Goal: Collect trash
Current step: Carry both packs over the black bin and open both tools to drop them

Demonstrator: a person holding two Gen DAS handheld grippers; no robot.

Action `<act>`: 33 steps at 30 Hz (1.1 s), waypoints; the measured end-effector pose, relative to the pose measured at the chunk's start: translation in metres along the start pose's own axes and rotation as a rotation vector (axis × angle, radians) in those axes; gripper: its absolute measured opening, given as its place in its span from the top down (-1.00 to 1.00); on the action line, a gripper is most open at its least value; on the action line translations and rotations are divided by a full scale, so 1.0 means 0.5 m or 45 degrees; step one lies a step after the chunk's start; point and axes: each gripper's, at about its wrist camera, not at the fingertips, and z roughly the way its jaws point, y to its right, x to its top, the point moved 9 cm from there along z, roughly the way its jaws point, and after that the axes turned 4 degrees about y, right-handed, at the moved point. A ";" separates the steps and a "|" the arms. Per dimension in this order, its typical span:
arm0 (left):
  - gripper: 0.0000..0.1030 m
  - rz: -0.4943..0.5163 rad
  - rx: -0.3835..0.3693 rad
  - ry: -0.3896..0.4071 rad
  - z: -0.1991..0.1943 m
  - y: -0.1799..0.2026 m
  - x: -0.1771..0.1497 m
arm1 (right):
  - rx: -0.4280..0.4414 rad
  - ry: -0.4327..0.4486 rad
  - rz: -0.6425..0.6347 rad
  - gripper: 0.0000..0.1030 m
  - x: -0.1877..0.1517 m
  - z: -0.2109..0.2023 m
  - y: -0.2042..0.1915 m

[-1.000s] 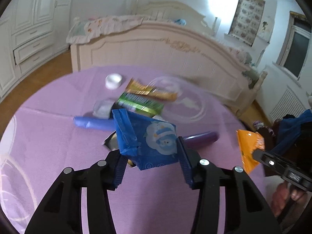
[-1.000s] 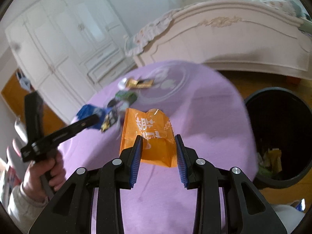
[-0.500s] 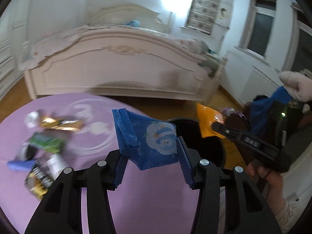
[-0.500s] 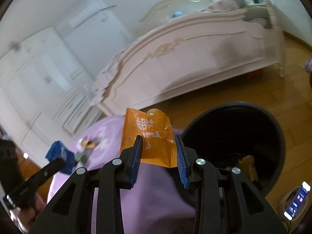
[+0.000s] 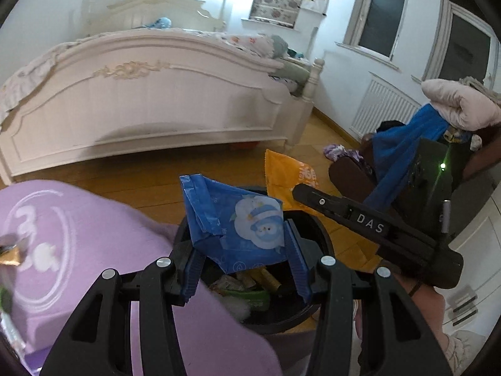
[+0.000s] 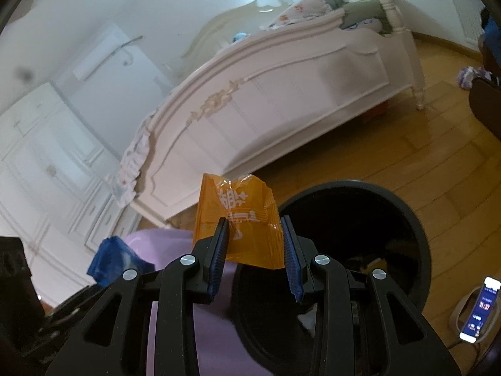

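A crumpled blue snack wrapper (image 5: 241,228) printed with a white cartoon figure is pinched between the two blue-padded fingers of the left gripper (image 5: 242,260), whose jaws are closed partway onto its sides. Directly beyond and beneath those fingertips is the open mouth of a round black trash bin (image 5: 319,235), with other wrappers and a wad of white tissue already lying inside. To the gripper's left, the edge of a table under a purple cloth (image 5: 94,235) butts against the bin.

The right gripper (image 6: 255,250) holds a flat orange wrapper (image 6: 238,216) with white lettering in the same way, its jaws narrowed onto the packet's two edges. The bin (image 6: 416,235) opens just ahead of it and to the right of its fingertips, and the purple cloth (image 6: 169,250) lies below and left of them. In the left wrist view the right gripper reaches in from the right side, carrying the orange wrapper above the far rim.

Beyond both grippers stand a cream carved bed footboard (image 5: 150,106) and a wooden floor (image 6: 407,156); a phone (image 6: 479,310) lies on the floor to the right of the bin.

The step in hand appears to be the drop: both pieces of trash are at the bin. The next move likely calls for bringing each wrapper fully over the opening, then widening the jaws so it falls inside rather than onto the rim or cloth.
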 end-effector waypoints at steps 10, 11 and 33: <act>0.06 0.042 -0.026 -0.059 0.052 0.023 -0.012 | -0.054 -0.034 0.060 0.33 -0.002 0.015 0.038; 0.05 0.041 -0.027 -0.062 0.058 0.023 -0.010 | -0.056 -0.040 0.060 0.33 -0.003 0.017 0.038; -0.66 -0.062 0.134 0.080 -0.101 -0.088 -0.015 | -0.072 -0.030 0.017 -0.40 -0.008 0.020 0.022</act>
